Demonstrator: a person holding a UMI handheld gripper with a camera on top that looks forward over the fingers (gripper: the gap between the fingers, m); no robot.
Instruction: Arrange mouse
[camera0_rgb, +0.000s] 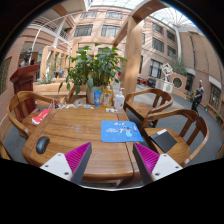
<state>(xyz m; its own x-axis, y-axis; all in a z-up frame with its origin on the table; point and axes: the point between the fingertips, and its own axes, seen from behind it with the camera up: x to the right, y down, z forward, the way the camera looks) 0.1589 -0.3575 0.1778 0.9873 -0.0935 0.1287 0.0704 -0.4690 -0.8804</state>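
A black mouse (42, 144) lies on the round wooden table (85, 135), near its left edge, just beyond my left finger. A blue mouse mat (120, 130) lies on the table ahead, a little right of the middle. My gripper (112, 168) is held above the near edge of the table. Its fingers (70, 160) with magenta pads stand wide apart with nothing between them.
A potted plant (95, 70) and a bottle (108, 97) stand at the far side of the table. A red item (41, 116) lies at the far left. Wooden chairs (150, 102) stand around, one with a dark object (162, 139). A person (197, 95) stands far right.
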